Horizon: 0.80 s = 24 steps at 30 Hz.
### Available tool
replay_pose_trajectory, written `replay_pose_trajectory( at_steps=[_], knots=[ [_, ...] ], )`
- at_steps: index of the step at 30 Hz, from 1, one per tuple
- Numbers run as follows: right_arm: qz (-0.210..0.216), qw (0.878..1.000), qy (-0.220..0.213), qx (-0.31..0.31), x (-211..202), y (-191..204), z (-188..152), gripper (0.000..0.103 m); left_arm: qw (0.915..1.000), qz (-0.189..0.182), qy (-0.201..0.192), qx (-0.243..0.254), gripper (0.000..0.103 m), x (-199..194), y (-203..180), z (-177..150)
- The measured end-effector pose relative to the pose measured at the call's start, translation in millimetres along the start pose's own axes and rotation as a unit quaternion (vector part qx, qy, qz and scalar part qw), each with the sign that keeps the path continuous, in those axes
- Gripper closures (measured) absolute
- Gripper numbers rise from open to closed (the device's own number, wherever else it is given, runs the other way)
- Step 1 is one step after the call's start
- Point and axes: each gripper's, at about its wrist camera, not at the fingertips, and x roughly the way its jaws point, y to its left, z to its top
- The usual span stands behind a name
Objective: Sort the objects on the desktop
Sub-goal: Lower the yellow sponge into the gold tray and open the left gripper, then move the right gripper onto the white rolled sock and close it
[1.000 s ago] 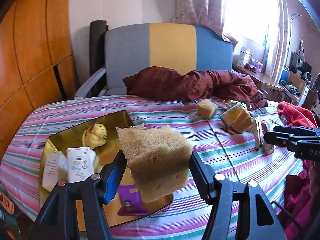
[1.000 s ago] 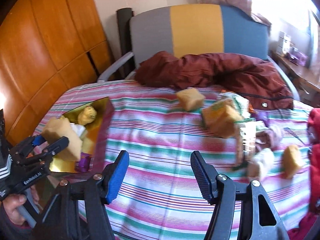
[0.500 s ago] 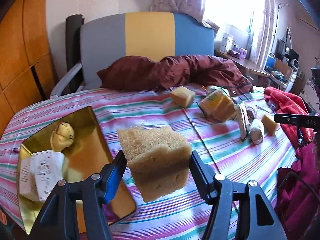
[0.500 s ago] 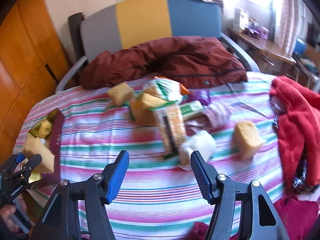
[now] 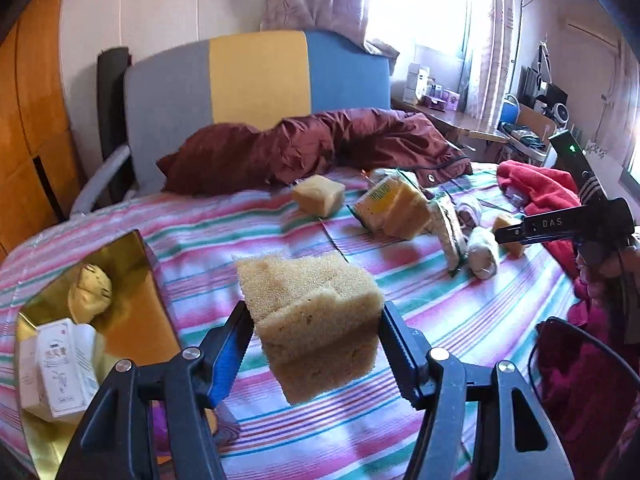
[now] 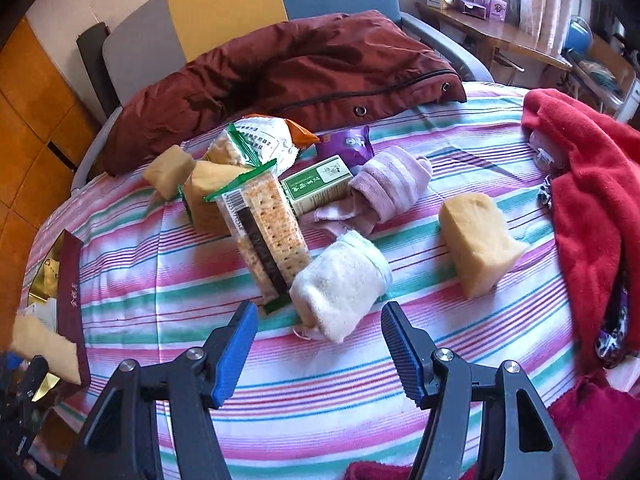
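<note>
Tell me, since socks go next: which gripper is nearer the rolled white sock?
Right. The right gripper hovers just before the rolled white sock; the left gripper holds a sponge beside the gold tray.

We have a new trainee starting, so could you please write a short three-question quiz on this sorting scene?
1. True or false: the left gripper holds a sponge.
2. What lies nearest ahead of the right gripper: A the rolled white sock, B the purple packet, C the red garment?
3. Which item stands upright in the gold tray?

Key: 1 true; 2 A; 3 the white box.
</note>
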Motion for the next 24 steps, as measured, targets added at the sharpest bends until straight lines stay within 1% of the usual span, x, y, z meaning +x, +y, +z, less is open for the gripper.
replay_pose_trajectory(
  at_steps=[2, 5, 7, 8, 9, 10, 11, 12, 13, 15, 17, 19, 20, 21, 22, 24],
  knots=[
    [0.007, 1.000, -0.004, 0.004, 3.2, -0.9, -1.0, 0.038, 0.9999, 0.009, -0.005, -0.007, 0.039, -3.2, 5.4, -0.1],
    [0.013, 1.000, -0.001, 0.015, 10.8, -3.7, 0.1, 0.038, 0.9974, 0.050, -0.026, -0.045, 0.039, -14.7, 28.1, -1.0],
    [0.017, 1.000, 0.002, 0.023, 14.2, -6.2, 0.2, 0.038, 0.9921, 0.089, -0.039, -0.079, 0.037, -23.4, 50.6, -2.1],
    [0.018, 0.999, 0.003, 0.027, 15.7, -7.8, 0.7, 0.038, 0.9869, 0.123, -0.043, -0.095, 0.032, -27.4, 63.6, -2.6],
    [0.020, 0.999, 0.003, 0.032, 16.9, -10.0, 1.7, 0.038, 0.9775, 0.169, -0.049, -0.116, 0.027, -33.2, 81.8, -4.4],
    [0.026, 0.999, 0.004, 0.038, 17.9, -12.4, 2.6, 0.037, 0.9716, 0.192, -0.052, -0.129, 0.013, -36.5, 93.8, -5.5],
    [0.032, 0.998, 0.004, 0.047, 18.8, -14.7, 3.5, 0.031, 0.9671, 0.206, -0.053, -0.139, 0.005, -38.7, 105.1, -6.6],
    [0.039, 0.998, 0.005, 0.055, 19.8, -17.1, 4.5, 0.028, 0.9628, 0.218, -0.045, -0.153, 0.002, -39.2, 120.6, -8.1],
    [0.044, 0.997, 0.006, 0.062, 20.9, -19.2, 5.6, 0.024, 0.9600, 0.224, -0.039, -0.163, 0.000, -39.6, 130.4, -10.1],
    [0.053, 0.996, 0.011, 0.073, 24.9, -22.7, 8.4, 0.023, 0.9571, 0.225, -0.044, -0.177, 0.000, -44.0, 140.7, -11.7],
    [0.050, 0.996, 0.019, 0.074, 30.4, -23.0, 10.9, 0.023, 0.9578, 0.219, -0.053, -0.179, 0.000, -48.4, 139.0, -10.7],
    [0.039, 0.997, 0.028, 0.064, 37.7, -21.1, 14.2, 0.023, 0.9616, 0.218, -0.057, -0.156, 0.000, -46.3, 127.0, -2.2],
    [0.031, 0.997, 0.032, 0.060, 40.9, -21.1, 15.6, 0.023, 0.9640, 0.212, -0.061, -0.148, 0.000, -46.0, 121.6, 1.8],
    [0.022, 0.998, 0.036, 0.055, 44.8, -20.6, 17.2, 0.023, 0.9707, 0.188, -0.062, -0.136, 0.000, -43.7, 112.6, 6.5],
    [0.012, 0.998, 0.042, 0.049, 49.7, -19.9, 18.9, 0.023, 0.9744, 0.176, -0.061, -0.127, 0.000, -41.8, 107.1, 9.0],
    [0.004, 0.998, 0.053, 0.043, 57.9, -19.8, 21.7, 0.023, 0.9786, 0.167, -0.064, -0.101, 0.000, -37.8, 90.0, 13.7]
  ],
)
